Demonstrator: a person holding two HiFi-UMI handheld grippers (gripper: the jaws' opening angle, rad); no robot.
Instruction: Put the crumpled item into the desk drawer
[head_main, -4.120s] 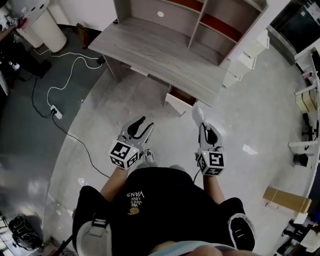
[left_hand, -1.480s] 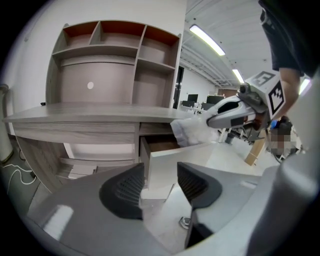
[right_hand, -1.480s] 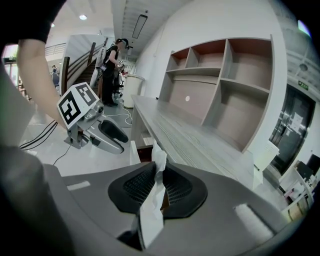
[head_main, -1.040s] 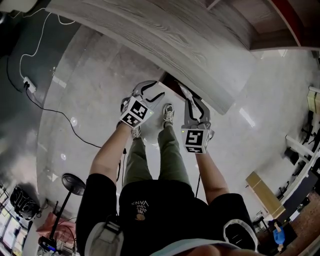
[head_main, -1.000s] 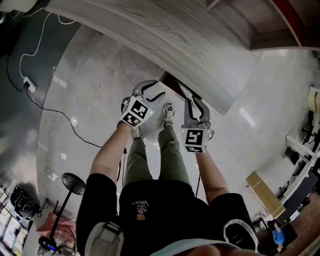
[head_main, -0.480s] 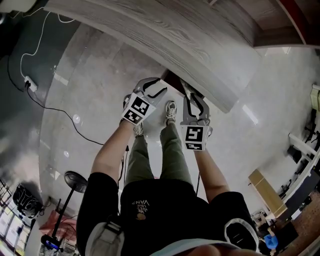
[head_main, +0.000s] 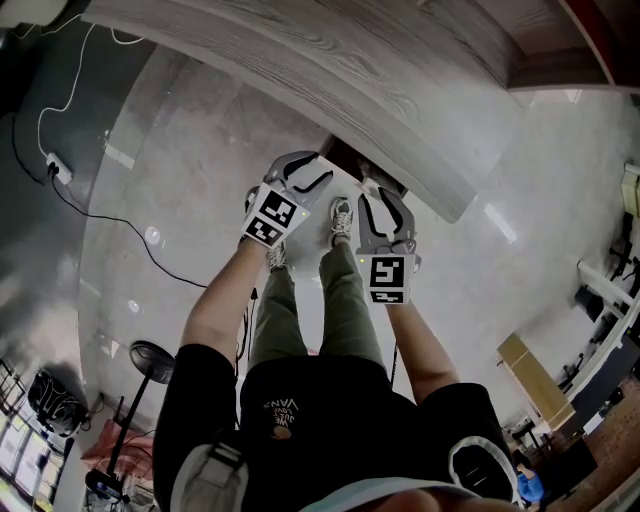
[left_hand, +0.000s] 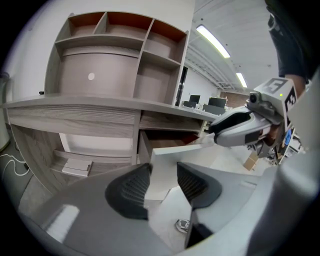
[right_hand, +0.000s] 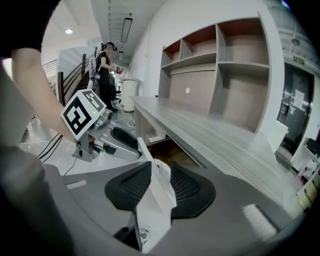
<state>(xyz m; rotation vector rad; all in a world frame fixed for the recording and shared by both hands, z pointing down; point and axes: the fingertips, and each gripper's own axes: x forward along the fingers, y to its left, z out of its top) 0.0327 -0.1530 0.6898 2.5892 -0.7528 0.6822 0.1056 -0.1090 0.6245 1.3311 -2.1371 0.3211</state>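
The desk drawer (head_main: 345, 160) stands pulled out under the grey wood desk top (head_main: 300, 70). Its white front (left_hand: 167, 170) fills the gap ahead of my left gripper (left_hand: 162, 182), whose jaws stand apart at the front's edge. My right gripper (right_hand: 160, 182) reaches over the drawer (right_hand: 172, 150), jaws opening. The white crumpled item (right_hand: 159, 167) sits loosely between its pads, above the drawer's inside. In the head view the left gripper (head_main: 318, 168) and right gripper (head_main: 375, 190) are side by side at the drawer.
A shelf hutch (left_hand: 120, 60) stands on the desk. A power strip with white cable (head_main: 55, 165) lies on the floor to the left, a fan base (head_main: 150, 360) behind it. A cardboard piece (head_main: 525, 375) lies right. A person (right_hand: 106, 65) stands far off.
Since the earliest frame the person has stepped up to the desk and both grippers have reached the drawer. Over the last second the right gripper's fingers have spread apart.
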